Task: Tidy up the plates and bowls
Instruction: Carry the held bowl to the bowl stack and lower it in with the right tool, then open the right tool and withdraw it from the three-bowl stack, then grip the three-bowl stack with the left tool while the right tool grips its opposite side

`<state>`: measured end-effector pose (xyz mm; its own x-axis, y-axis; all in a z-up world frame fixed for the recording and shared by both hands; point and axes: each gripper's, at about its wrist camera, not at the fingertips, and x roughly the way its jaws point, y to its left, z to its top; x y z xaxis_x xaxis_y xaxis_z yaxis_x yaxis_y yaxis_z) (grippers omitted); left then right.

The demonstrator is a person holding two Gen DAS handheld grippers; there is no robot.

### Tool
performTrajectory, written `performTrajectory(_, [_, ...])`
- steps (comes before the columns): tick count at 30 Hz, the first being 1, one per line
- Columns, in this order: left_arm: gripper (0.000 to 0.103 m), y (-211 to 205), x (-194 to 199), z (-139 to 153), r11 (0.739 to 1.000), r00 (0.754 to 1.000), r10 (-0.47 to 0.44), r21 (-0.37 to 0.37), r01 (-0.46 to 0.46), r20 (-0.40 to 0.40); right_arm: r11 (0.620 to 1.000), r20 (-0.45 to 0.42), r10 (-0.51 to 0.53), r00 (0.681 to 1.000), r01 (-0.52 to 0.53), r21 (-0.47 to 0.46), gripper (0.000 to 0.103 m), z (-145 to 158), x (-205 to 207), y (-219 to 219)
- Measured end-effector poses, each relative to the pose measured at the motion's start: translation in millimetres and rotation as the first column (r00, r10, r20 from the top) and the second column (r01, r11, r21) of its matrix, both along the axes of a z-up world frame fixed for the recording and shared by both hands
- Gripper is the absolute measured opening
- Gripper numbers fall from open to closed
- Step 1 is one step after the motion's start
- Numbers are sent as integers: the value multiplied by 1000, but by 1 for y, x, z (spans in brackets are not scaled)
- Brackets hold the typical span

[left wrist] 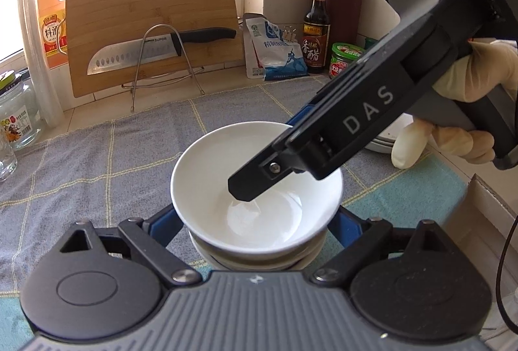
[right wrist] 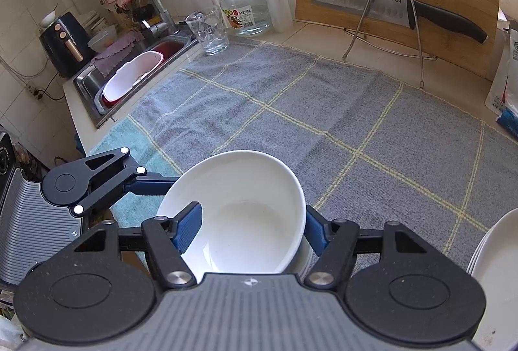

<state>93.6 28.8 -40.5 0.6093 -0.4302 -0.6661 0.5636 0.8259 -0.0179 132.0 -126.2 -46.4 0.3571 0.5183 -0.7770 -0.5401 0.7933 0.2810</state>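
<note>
A white bowl sits on top of a short stack of bowls over the teal end of the towel. My right gripper is shut on the top bowl: one blue pad lies inside it and the other finger is outside the wall. My left gripper flanks the stack from the near side, and its blue pads rest against the lower bowls. A gloved hand holds the right gripper. A stack of white plates lies to the right.
A grey checked towel covers the counter. At the back stand a bamboo board, a knife on a wire stand, a glass jar, a tumbler, bottles and a salt bag. The sink is at the left.
</note>
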Motion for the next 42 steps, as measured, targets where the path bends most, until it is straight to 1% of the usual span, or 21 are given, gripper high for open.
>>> performTrajectory(4, [94, -1, 0, -2, 1000, 1000, -2, 3, 2, -11, 1000, -8, 3, 1000, -3, 2, 72, -3, 0, -1])
performTrajectory(7, [94, -1, 1, -2, 1000, 1000, -3, -3, 3, -14, 1000, 2, 4, 1000, -4, 3, 73, -3, 0, -1])
performTrajectory(9, [95, 0, 2, -2, 1000, 1000, -4, -6, 4, -15, 1000, 10, 4, 1000, -4, 11, 81, -2, 0, -2])
performTrajectory(10, [96, 0, 1, -2, 1000, 1000, -10, -10, 10, -14, 1000, 18, 1, 1000, -1, 14, 88, -2, -1, -3])
performTrajectory(11, [97, 0, 1, -2, 1000, 1000, -14, -17, 14, -13, 1000, 26, 0, 1000, 0, 16, 91, 0, -1, -3])
performTrajectory(13, [100, 2, 0, -2, 999, 1000, -19, -29, 18, -16, 1000, 38, -3, 999, 3, 17, 93, 2, -2, -4])
performTrajectory(14, [100, 3, 0, -2, 999, 1000, -16, -30, 15, -18, 1000, 46, -6, 999, 6, 16, 97, 4, -2, -4])
performTrajectory(17, [100, 7, -2, -3, 999, 1000, -14, -37, 13, -19, 1000, 87, -10, 996, 9, 3, 102, 7, -7, -6])
performTrajectory(22, [100, 16, -6, 3, 998, 999, -37, -50, 37, -2, 999, 174, 32, 984, -27, -36, 103, 18, -20, -4])
performTrajectory(24, [101, 18, -8, 7, 998, 998, -53, -40, 54, 15, 996, 220, 61, 974, -46, -75, 103, 23, -28, -3])
performTrajectory(27, [102, 22, -7, 10, 996, 996, -82, -27, 82, 19, 988, 277, 108, 955, -72, -137, 103, 28, -43, -1])
performTrajectory(30, [102, 30, -7, 12, 993, 993, -115, -32, 116, 27, 978, 267, 145, 953, -97, -187, 103, 24, -52, 0])
performTrajectory(34, [102, 34, -8, 10, 990, 989, -142, 33, 140, 49, 967, 243, 160, 957, -102, -234, 103, 13, -63, -2])
performTrajectory(35, [102, 36, -8, 9, 989, 988, -144, 38, 142, 55, 965, 238, 159, 958, -99, -244, 103, 10, -66, -3])
performTrajectory(38, [102, 41, -4, 4, 982, 981, -187, 34, 186, 49, 964, 221, 156, 963, -100, -247, 103, 2, -72, -4])
performTrajectory(40, [102, 42, -3, -1, 975, 975, -217, 58, 214, 56, 964, 207, 154, 966, -100, -248, 103, -5, -75, -3])
performTrajectory(42, [102, 41, -3, -5, 963, 964, -260, 91, 255, 50, 961, 202, 154, 967, -99, -259, 103, -12, -77, -1])
